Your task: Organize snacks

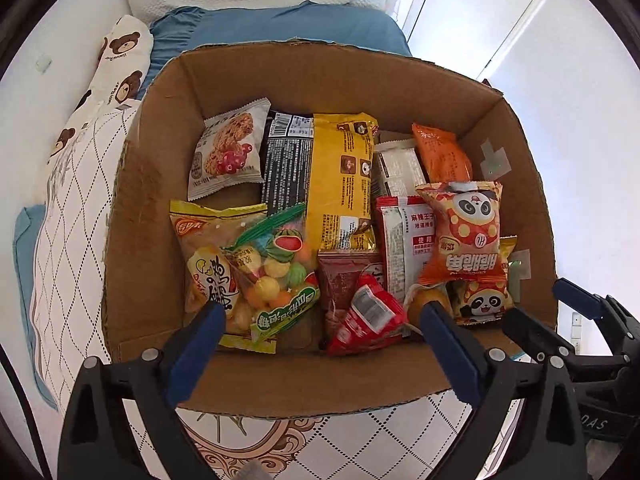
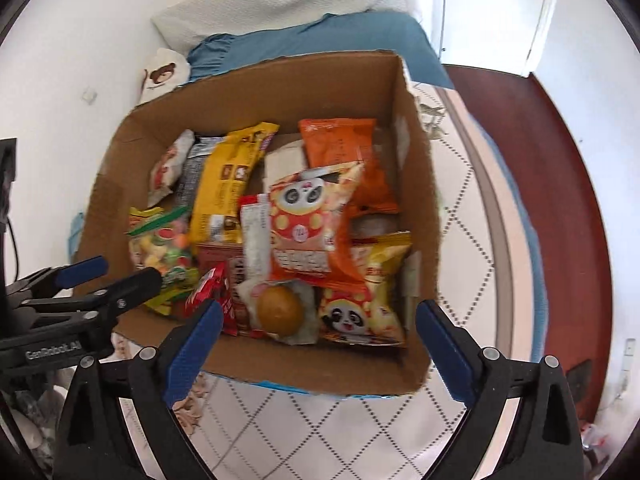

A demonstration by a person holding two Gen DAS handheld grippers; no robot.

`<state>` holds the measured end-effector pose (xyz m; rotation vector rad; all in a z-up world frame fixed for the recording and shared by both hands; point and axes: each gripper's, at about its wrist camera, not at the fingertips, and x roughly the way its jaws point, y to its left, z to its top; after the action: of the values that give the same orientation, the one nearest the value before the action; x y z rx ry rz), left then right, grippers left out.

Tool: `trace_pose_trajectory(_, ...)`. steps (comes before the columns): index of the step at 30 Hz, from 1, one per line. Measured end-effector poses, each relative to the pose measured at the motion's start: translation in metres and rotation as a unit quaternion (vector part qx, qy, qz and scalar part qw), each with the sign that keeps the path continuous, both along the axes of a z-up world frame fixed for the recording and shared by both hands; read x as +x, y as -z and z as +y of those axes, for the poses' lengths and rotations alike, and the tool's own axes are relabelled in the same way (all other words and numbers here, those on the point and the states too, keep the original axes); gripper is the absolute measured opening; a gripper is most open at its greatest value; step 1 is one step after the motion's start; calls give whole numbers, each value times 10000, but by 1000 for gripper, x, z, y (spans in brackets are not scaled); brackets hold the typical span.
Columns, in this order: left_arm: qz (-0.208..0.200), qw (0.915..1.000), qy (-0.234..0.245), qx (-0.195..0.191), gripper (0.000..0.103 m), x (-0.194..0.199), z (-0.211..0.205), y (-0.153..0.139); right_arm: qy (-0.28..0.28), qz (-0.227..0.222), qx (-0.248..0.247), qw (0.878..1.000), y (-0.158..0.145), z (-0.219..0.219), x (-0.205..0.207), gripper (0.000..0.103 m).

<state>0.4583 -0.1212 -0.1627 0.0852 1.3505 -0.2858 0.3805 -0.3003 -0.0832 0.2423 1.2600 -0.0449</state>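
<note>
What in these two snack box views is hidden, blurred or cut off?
- Left wrist view: the white pack is mostly covered by the orange pack and panda bag.
- Right wrist view: print on the red-edged pack is blurred, unreadable.
- Both views: the box floor is largely buried under snacks.
- Right wrist view: the egg wrapper's label is not visible.

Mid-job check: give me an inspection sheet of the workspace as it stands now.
Surface: quilted bedspread with a diamond pattern, the box resting on it.
Job's things: open cardboard box full of snack packets, among them a yellow packet, a panda packet and a fruit candy bag.
Clutter: nothing seen.
Grippers: left gripper and right gripper both open, empty, at the box's near edge.
Cables: a dark cable at the left edge of the right view.
Surroundings: blue pillow, bear-print cloth, white walls.
</note>
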Motion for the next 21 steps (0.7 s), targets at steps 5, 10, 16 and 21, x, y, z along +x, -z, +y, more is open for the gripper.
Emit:
trace_pose_trajectory(5,-70,9999,-57,103,100,-5,1,-3,14,-47,-217,9998,1,3,-5,99)
trace_pose_trajectory(10,-377,9989,-122,236,100,-18,6,-20,135,-180,-208,9995,-10,1,-14,100)
trace_pose_trajectory(16,-1093,9934,-290,214,100,-46,19,-56,159,-542,-296,9980,-37,2,-37,100)
trace_pose_trajectory(21,-1717,9840,-382,271,100,-83,30,-90,101,-958,-474,9942,-71,9,-75,100)
